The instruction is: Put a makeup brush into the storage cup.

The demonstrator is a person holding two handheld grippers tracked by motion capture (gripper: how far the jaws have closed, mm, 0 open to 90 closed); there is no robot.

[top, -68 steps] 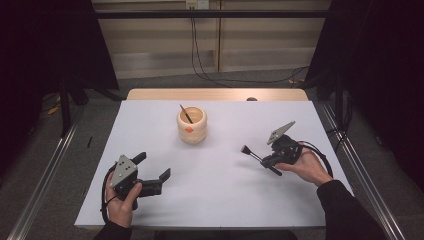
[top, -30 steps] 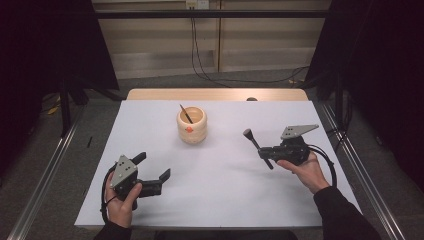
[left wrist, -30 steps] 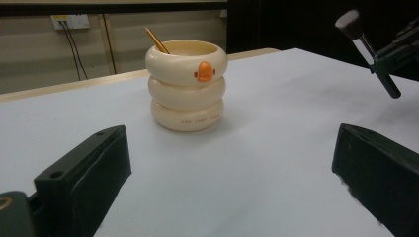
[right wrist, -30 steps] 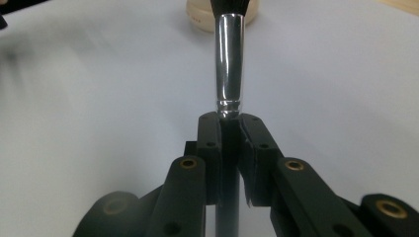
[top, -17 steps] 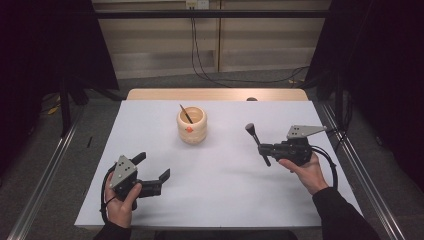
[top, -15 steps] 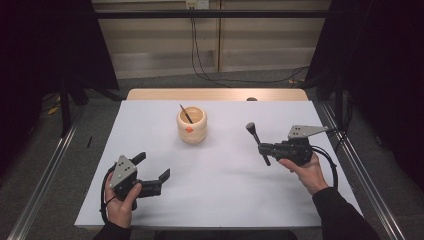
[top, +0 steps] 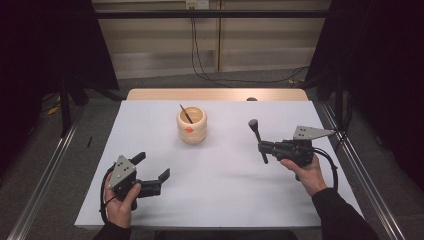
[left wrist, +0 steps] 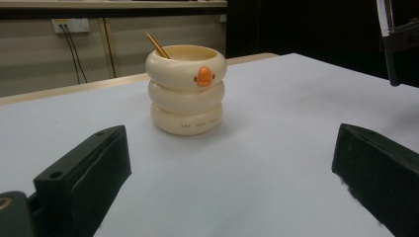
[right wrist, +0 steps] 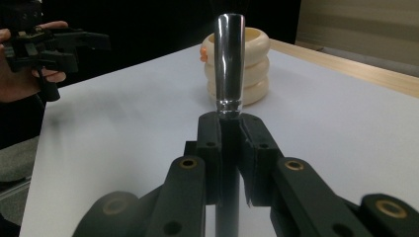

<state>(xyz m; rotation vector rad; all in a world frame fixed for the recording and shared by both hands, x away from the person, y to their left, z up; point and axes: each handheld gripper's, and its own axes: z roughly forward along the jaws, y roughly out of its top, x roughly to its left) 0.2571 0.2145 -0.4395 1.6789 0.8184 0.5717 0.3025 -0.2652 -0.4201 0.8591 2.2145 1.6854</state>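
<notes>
High view: right gripper (top: 264, 148) clamps a makeup brush (top: 258, 140) by its handle, well right of the duck-faced cup (top: 192, 125).
Brush stands near upright, dark head topmost; the cup lies to its left, nearer this hand than the open, empty left gripper (top: 151, 171).

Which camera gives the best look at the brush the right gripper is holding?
The right gripper view: the brush stands close-up, clamped between the jaws. The high view shows it small; the left gripper view catches its handle at the edge.
</notes>
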